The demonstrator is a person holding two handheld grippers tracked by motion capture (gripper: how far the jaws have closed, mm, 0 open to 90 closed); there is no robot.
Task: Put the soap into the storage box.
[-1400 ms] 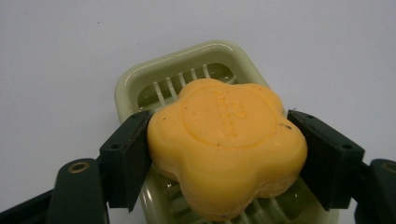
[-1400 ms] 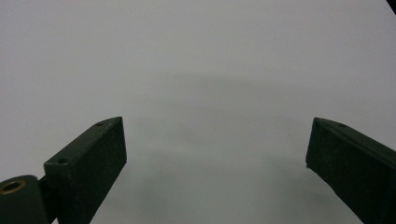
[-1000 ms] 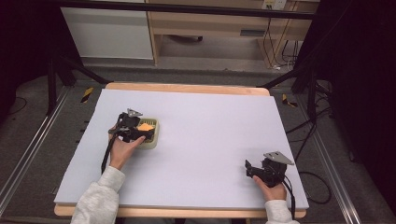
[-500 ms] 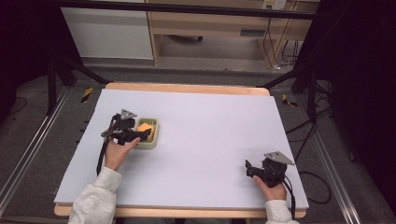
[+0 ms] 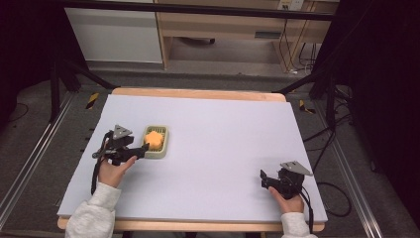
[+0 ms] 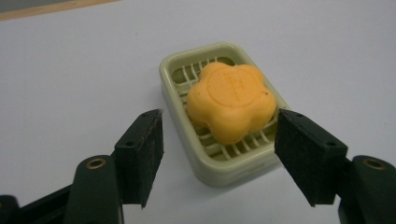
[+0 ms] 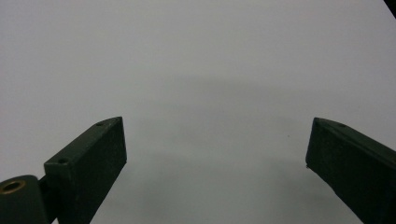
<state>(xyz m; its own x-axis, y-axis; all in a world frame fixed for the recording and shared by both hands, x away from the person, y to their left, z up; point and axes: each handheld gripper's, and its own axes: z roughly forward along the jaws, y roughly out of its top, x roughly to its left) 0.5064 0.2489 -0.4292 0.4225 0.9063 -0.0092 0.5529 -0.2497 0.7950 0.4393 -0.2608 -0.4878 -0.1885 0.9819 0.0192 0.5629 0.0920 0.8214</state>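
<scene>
Orange flower-shaped soap (image 6: 231, 101) in pale green dish (image 6: 219, 165), left gripper (image 6: 219, 154) just short of dish, jaws narrowed, gripping nothing, right gripper (image 7: 215, 163) well apart, jaws wide, empty.

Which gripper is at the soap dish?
The left gripper: its fingers have just been closing, gripping nothing, and point at the soap dish; the right gripper sits over bare table.

soap (image 6: 231, 101) in dish (image 6: 173, 70), dish on table's (image 5: 223, 148) left
</scene>
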